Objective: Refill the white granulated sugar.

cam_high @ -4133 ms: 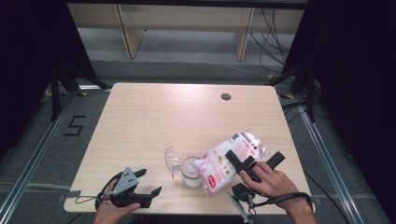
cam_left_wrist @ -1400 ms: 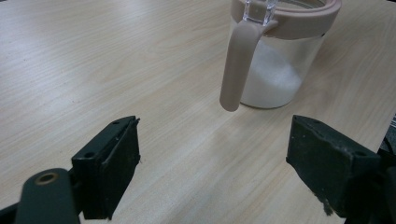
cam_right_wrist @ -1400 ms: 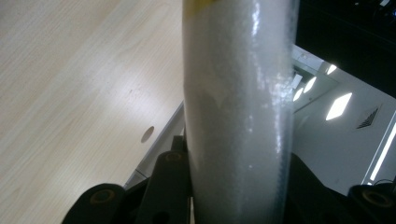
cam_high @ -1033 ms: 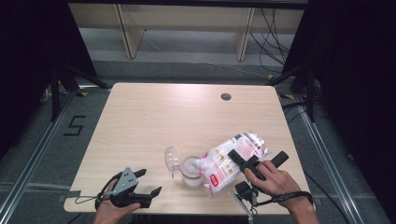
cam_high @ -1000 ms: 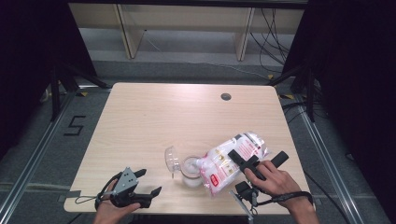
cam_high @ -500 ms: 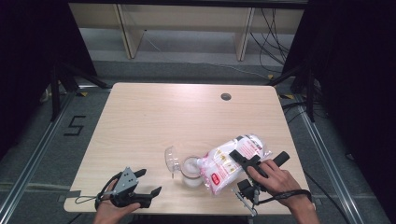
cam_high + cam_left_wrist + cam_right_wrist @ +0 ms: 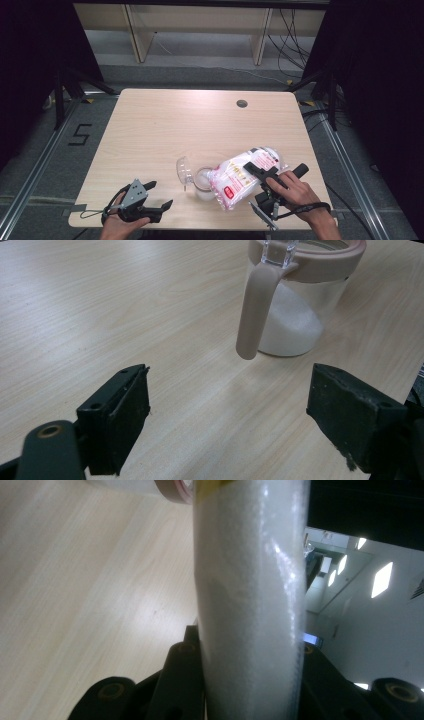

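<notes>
A clear plastic bag of white granules (image 7: 241,176) with red print is tilted mouth-down over a clear jar (image 7: 201,181) near the table's front middle. My right gripper (image 7: 261,176) is shut on the bag; in the right gripper view the bag (image 7: 250,595) runs up between the jaws toward the jar's pink rim (image 7: 175,489). The jar (image 7: 300,295) has a beige-pink rim and handle, an open clear lid (image 7: 183,171), and white granules in its bottom. My left gripper (image 7: 156,196) rests open on the table at the front left, jaws wide and pointing at the jar, nothing between them.
The light wooden table (image 7: 165,130) has a small round grommet (image 7: 242,103) at the back right. Shelving and cables lie on the floor beyond the far edge. A floor marker (image 7: 80,135) sits left of the table.
The bag has tipped slightly further toward the jar and the right hand has shifted a little. The left gripper has stayed still.
</notes>
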The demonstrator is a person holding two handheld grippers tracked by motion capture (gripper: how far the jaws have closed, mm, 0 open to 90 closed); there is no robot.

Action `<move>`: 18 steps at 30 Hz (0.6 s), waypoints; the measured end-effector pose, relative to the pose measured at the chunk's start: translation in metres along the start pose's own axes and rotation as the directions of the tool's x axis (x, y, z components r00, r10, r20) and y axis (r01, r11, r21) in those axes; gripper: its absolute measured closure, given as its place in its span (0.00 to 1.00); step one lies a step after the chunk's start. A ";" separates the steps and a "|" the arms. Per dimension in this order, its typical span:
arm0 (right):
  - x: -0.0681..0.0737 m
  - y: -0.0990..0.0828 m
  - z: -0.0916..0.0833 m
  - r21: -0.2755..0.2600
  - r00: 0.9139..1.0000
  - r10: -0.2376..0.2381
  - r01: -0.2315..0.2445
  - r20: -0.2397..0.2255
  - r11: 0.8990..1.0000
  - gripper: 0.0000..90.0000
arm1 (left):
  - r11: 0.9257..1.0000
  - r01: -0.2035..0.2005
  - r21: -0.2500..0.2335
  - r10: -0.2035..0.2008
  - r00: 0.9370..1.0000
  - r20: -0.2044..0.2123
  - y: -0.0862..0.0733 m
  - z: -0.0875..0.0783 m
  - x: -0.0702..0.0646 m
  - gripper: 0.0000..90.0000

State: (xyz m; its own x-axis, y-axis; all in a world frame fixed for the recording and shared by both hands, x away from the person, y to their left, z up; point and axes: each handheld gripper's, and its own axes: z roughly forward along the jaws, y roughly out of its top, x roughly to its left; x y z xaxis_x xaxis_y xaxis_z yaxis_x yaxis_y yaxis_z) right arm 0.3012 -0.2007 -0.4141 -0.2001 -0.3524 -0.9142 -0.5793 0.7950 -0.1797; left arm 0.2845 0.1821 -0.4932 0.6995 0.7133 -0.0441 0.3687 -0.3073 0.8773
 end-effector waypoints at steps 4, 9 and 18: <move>0.001 -0.003 0.001 -0.033 0.998 0.056 -0.056 -0.003 0.998 0.87 | 1.000 -0.006 0.003 0.006 1.000 0.001 0.000 0.000 0.000 0.18; 0.003 -0.007 0.003 -0.065 0.993 0.120 -0.120 -0.006 0.991 0.88 | 1.000 0.001 -0.001 -0.001 1.000 0.000 0.000 0.000 0.000 0.18; 0.013 -0.014 0.010 -0.107 0.959 0.278 -0.282 -0.050 0.953 0.88 | 1.000 0.001 -0.002 -0.001 1.000 0.000 0.000 0.000 0.000 0.18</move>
State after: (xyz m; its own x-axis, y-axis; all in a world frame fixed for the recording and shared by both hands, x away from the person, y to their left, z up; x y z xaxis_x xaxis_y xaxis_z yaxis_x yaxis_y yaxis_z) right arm 0.3147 -0.2115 -0.4273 -0.3924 -0.1414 -0.9088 -0.5806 0.8044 0.1256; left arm 0.2844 0.1823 -0.4930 0.6989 0.7138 -0.0449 0.3685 -0.3055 0.8780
